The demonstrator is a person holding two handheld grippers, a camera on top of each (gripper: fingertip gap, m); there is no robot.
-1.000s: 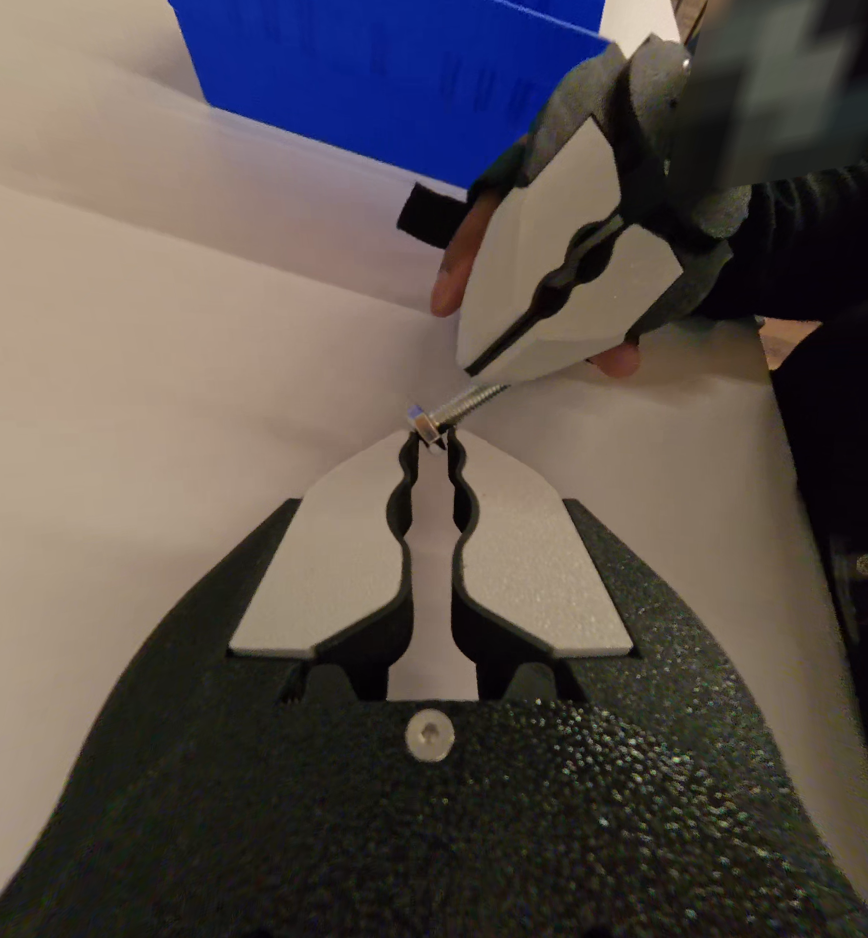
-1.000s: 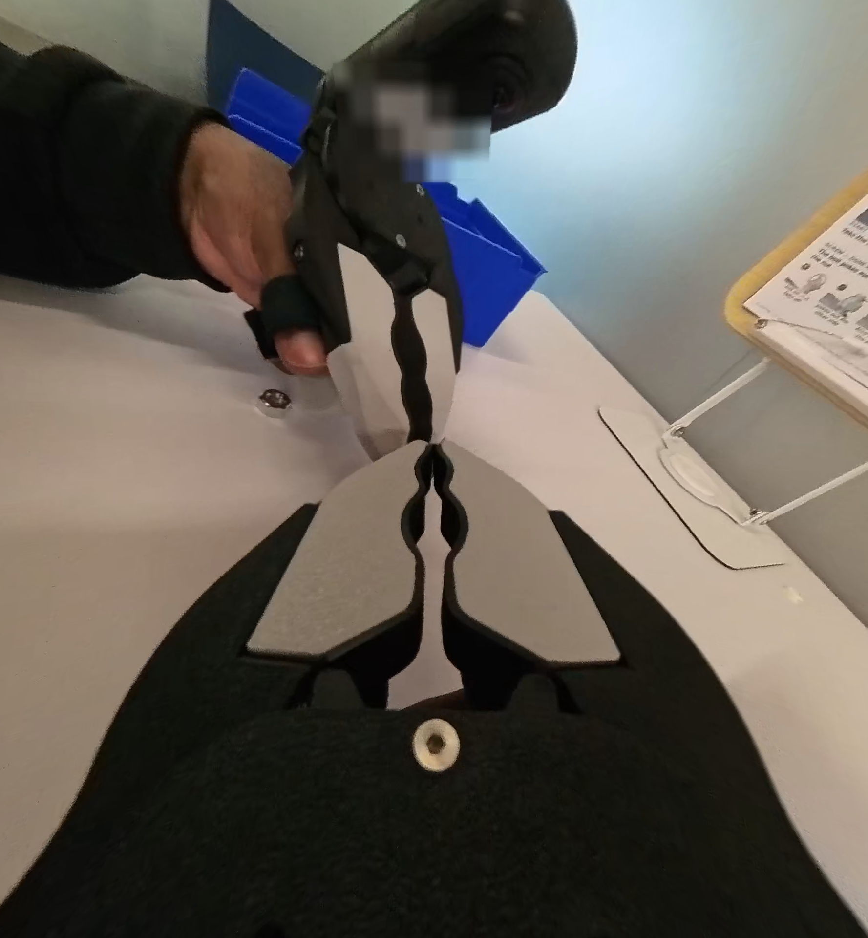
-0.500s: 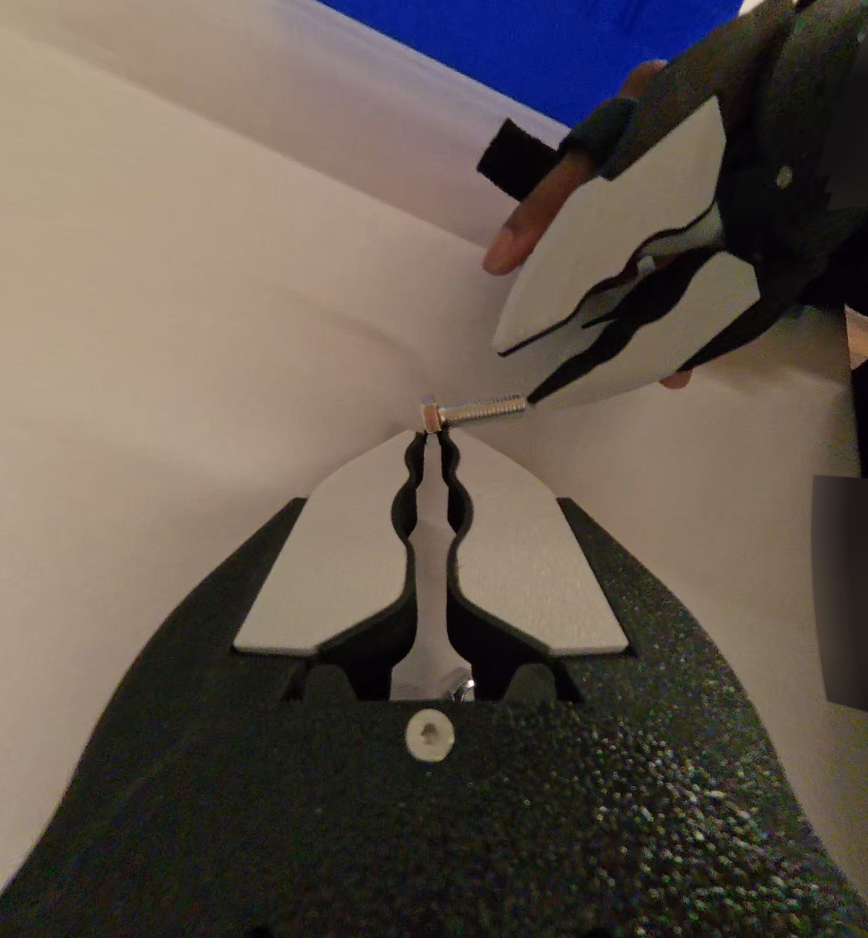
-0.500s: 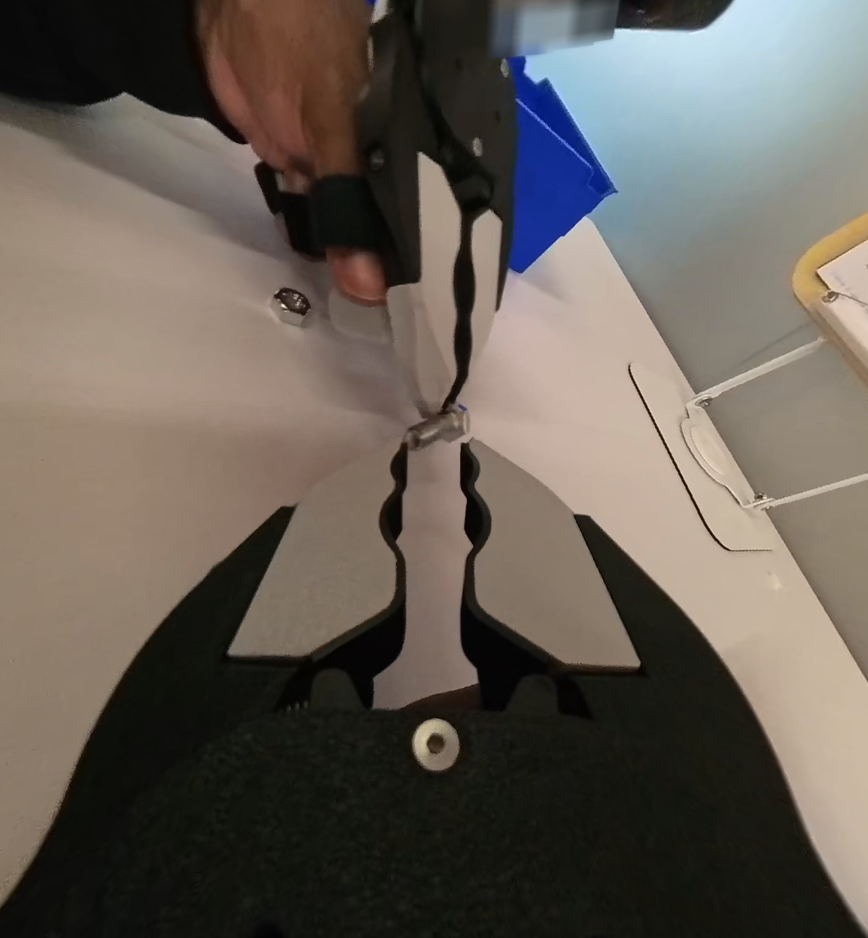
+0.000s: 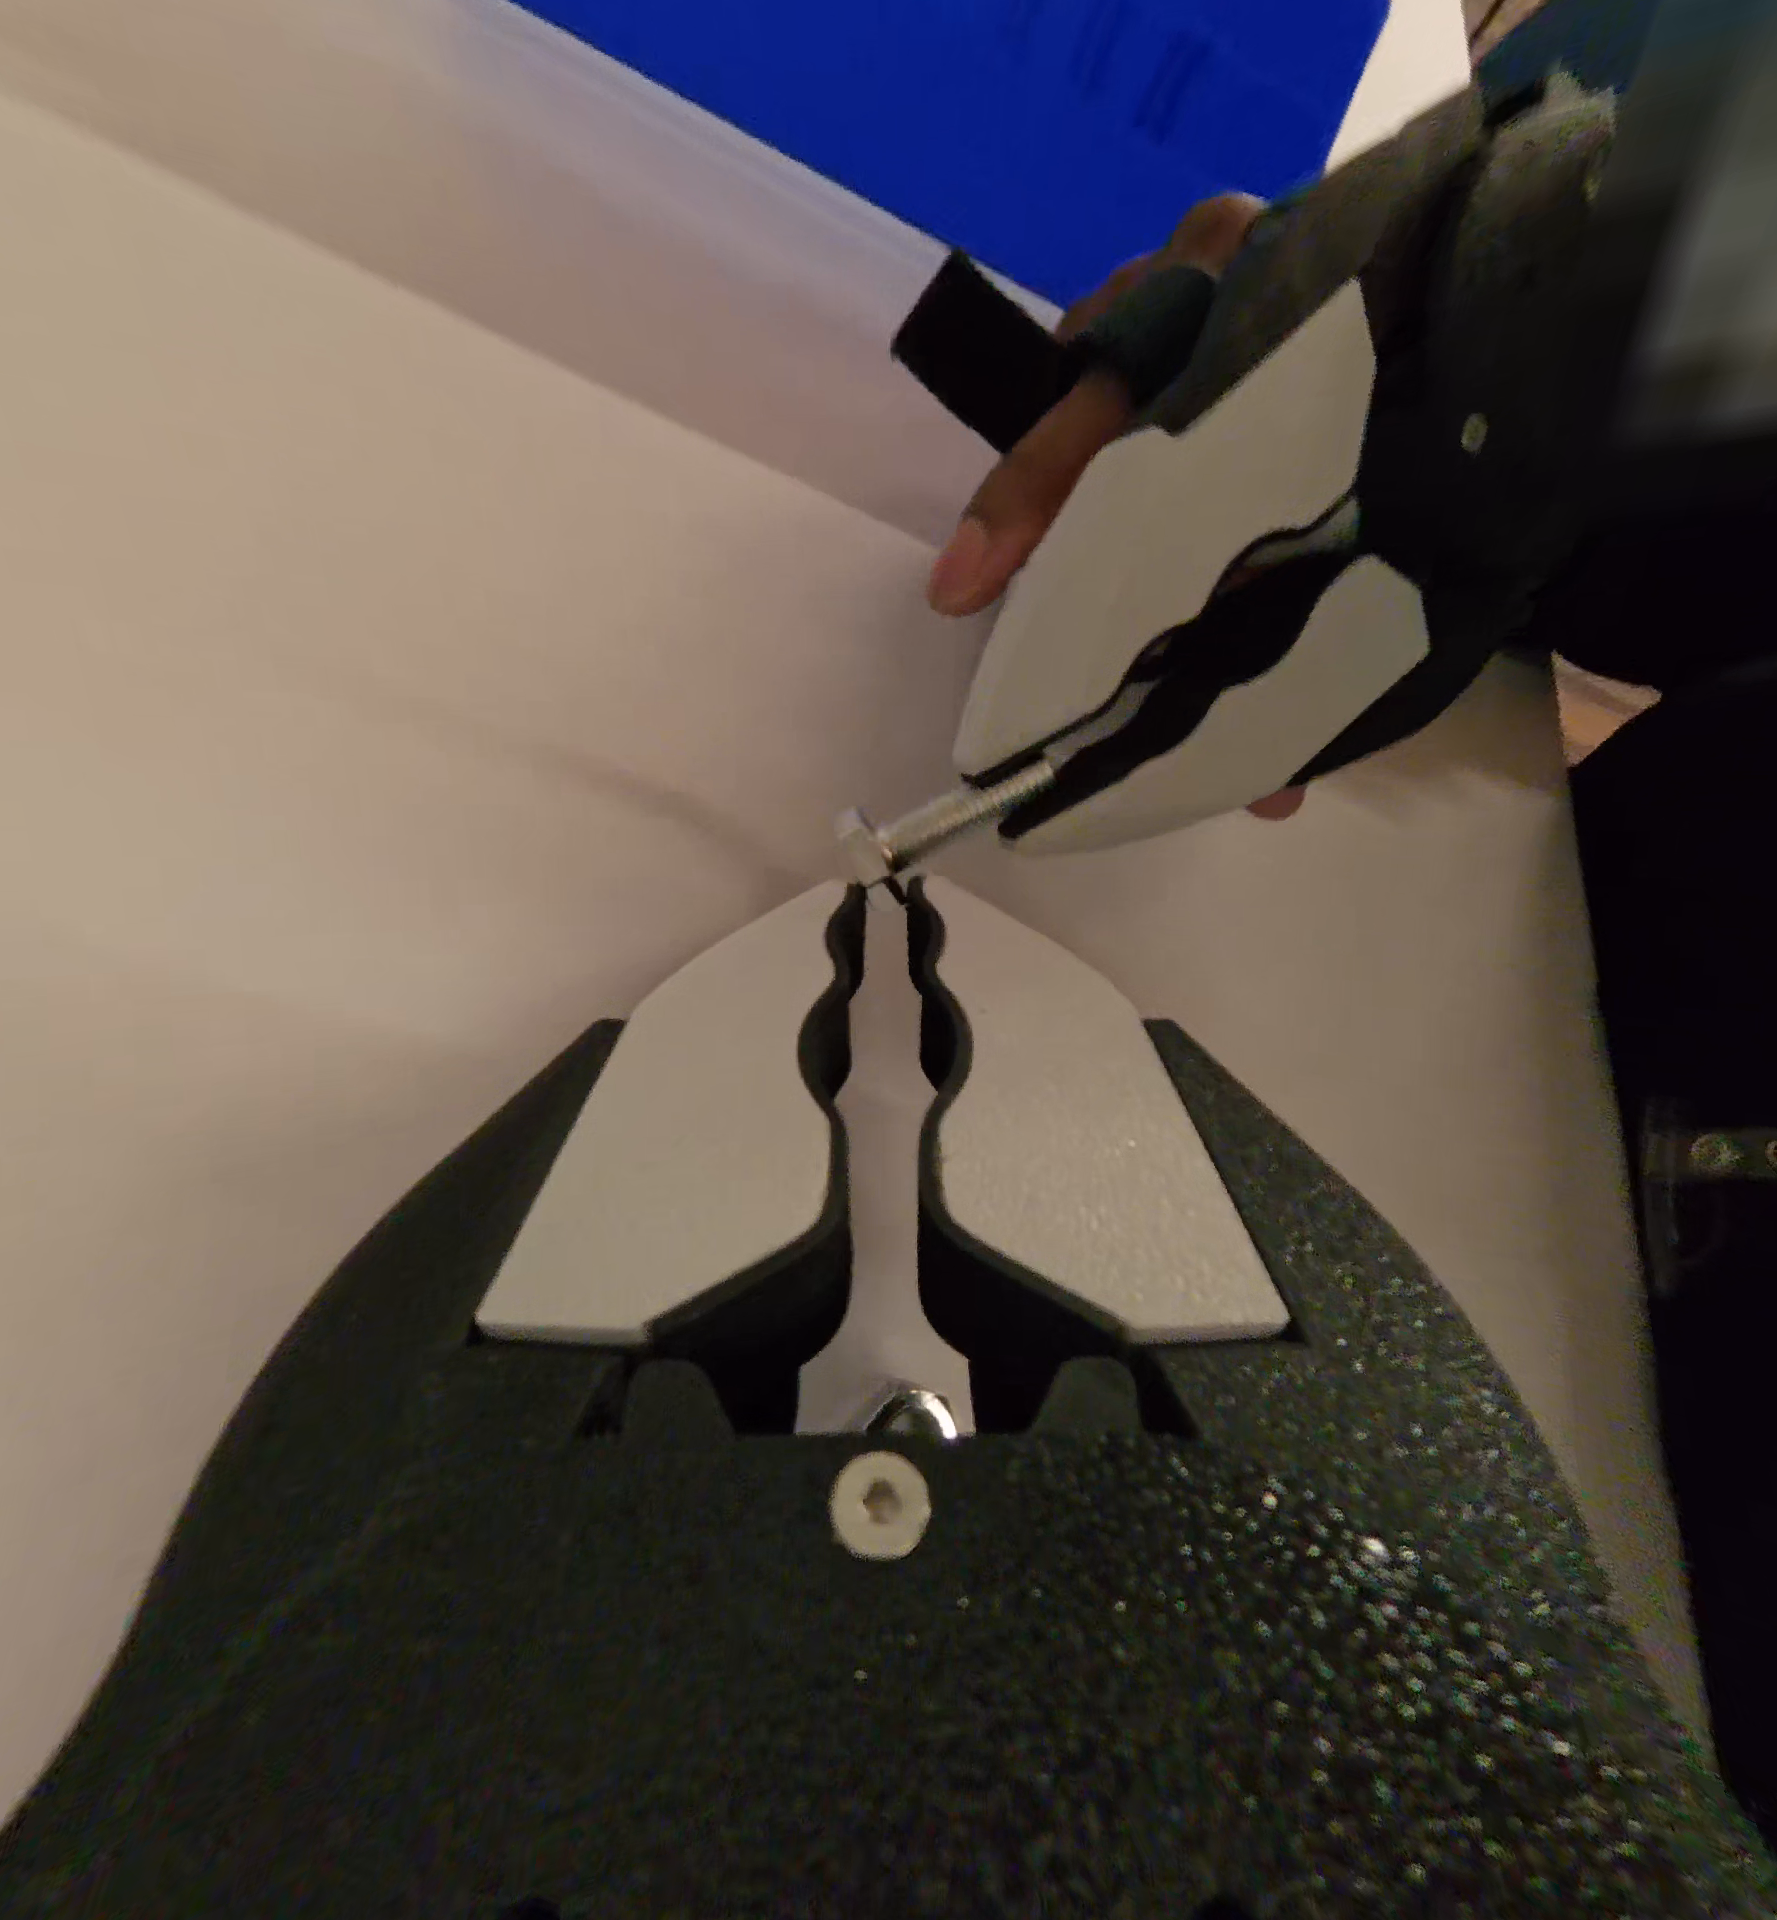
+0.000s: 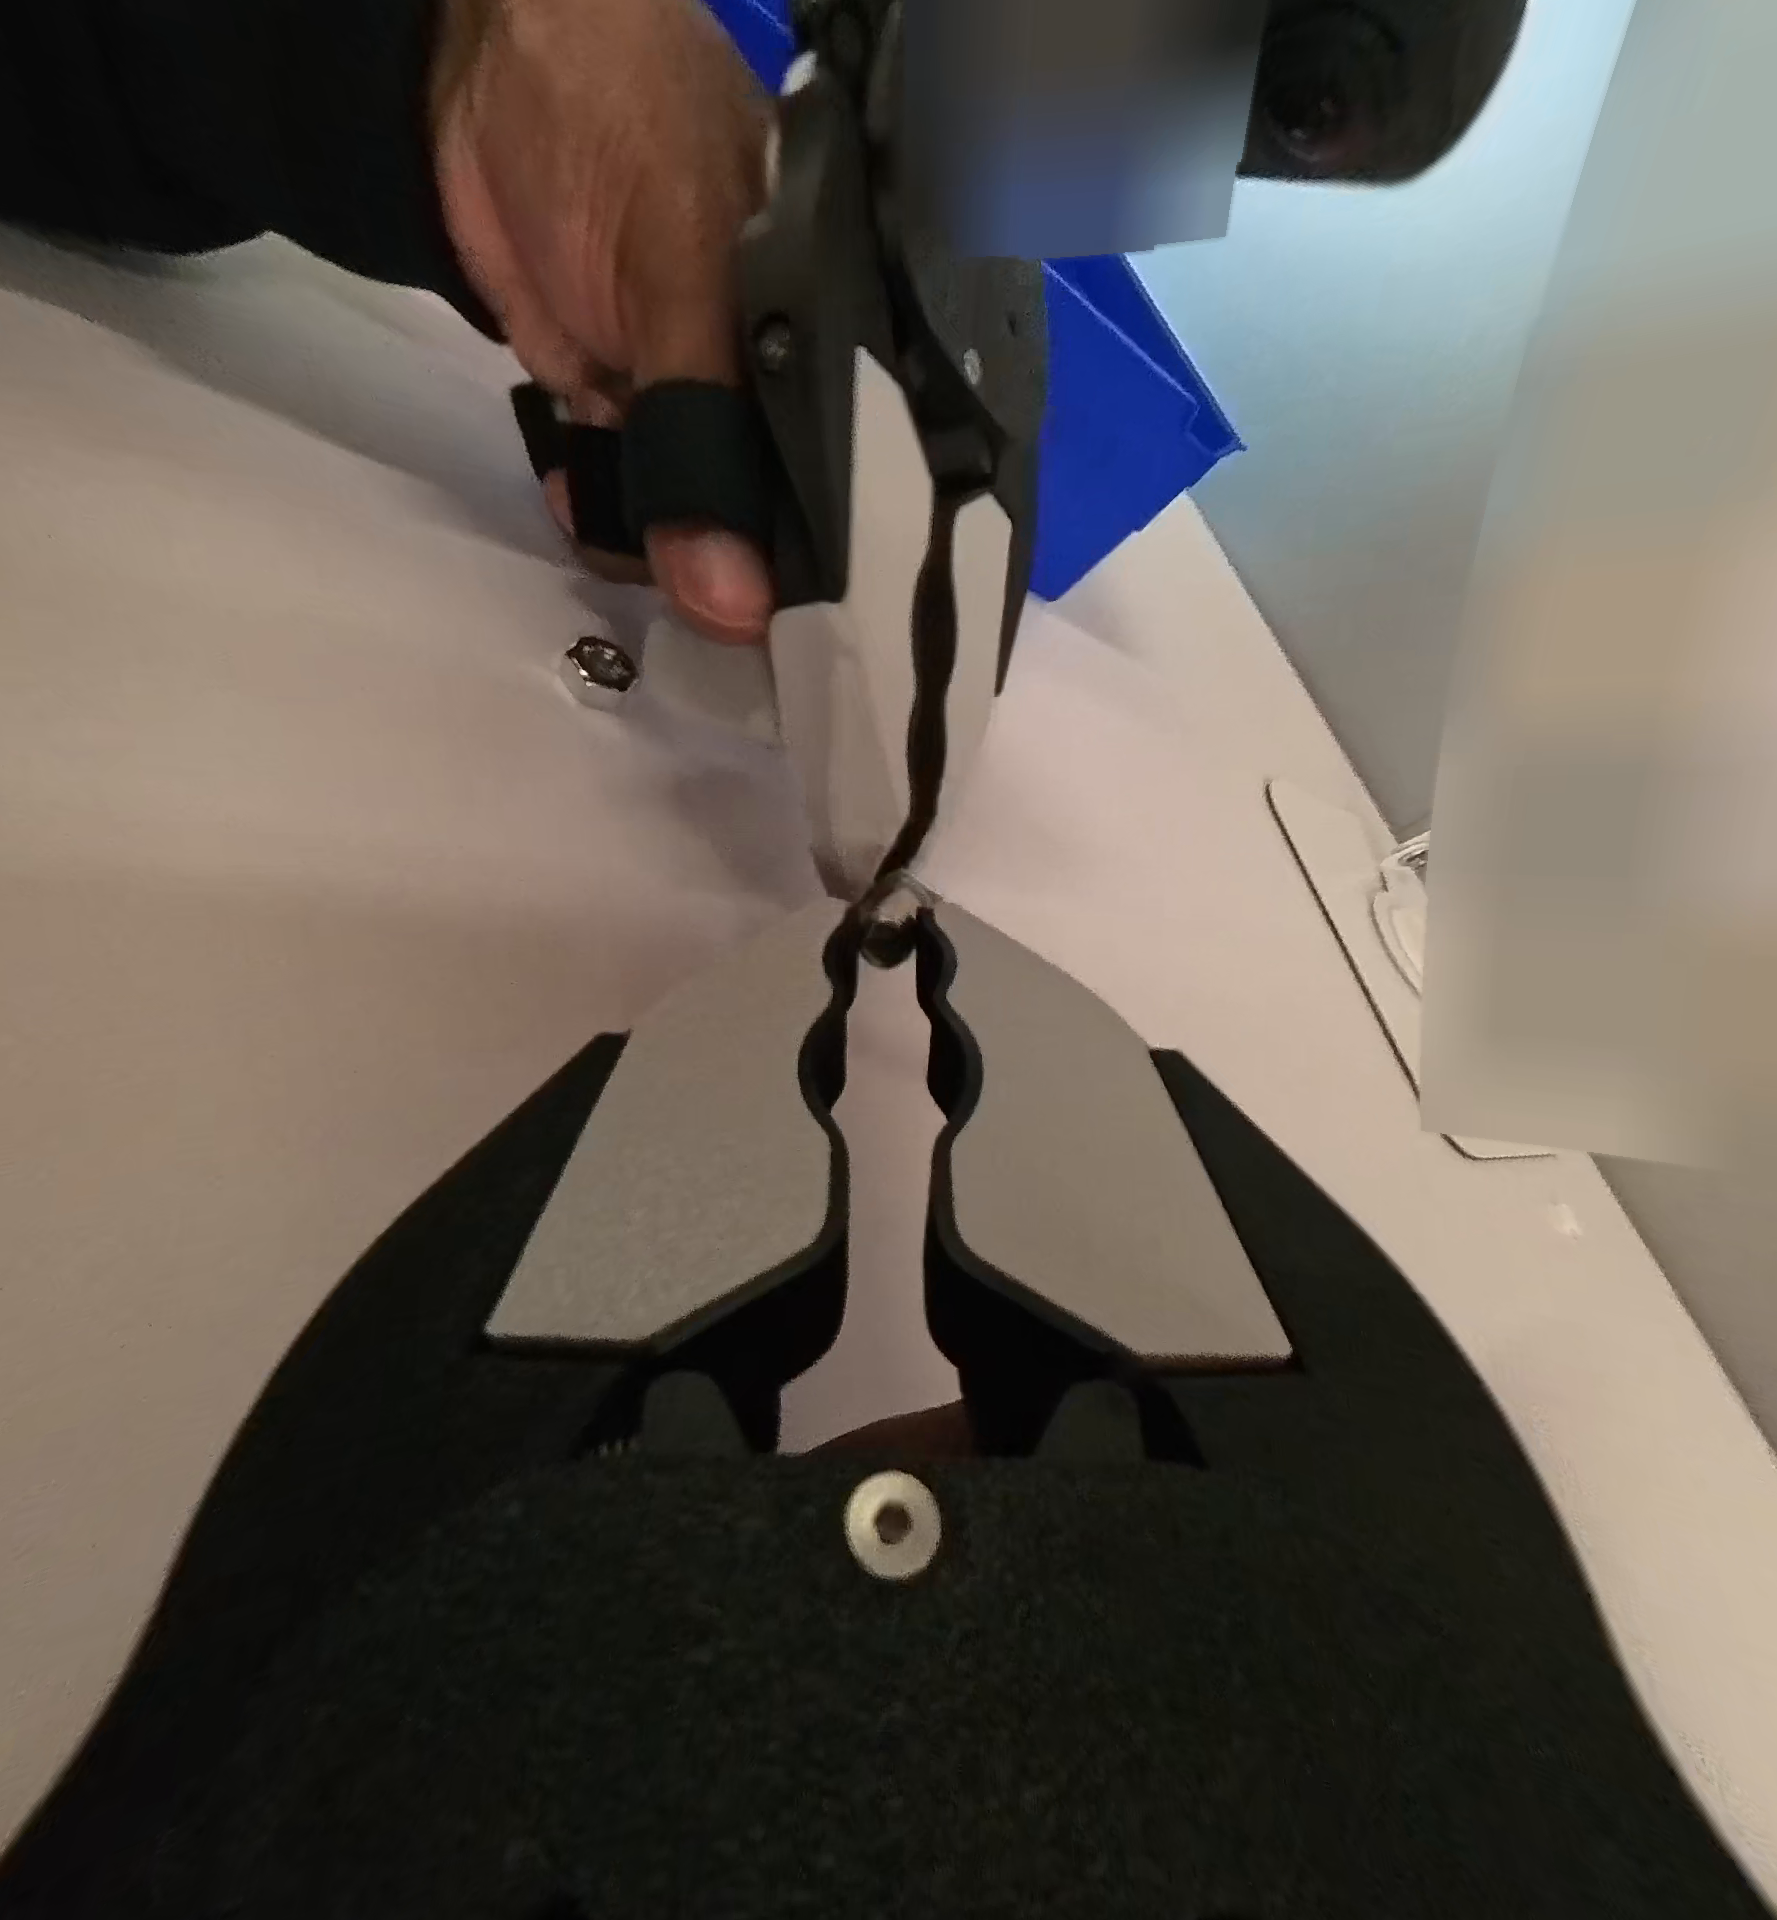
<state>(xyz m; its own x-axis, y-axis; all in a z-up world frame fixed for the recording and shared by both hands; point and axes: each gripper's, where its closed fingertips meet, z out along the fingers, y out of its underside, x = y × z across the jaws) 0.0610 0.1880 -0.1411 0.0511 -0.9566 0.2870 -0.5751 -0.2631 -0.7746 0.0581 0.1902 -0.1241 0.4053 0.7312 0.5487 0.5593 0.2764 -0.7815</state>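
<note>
Left tongs [image 5: 876, 891] are clamped on the hex head of a silver bolt [image 5: 941, 816]; right tongs [image 6: 884, 935] grip its threaded end, holding it just above the tabletop [image 6: 240, 831]. A loose hex nut [image 6: 598, 675] lies on the tabletop near the bolt, off its thread.

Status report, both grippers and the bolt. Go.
Left gripper pinches the bolt at its hex head. Right gripper clamps the threaded end. Bolt spans both, above the white table. Loose nut on table, clear of grippers.
</note>
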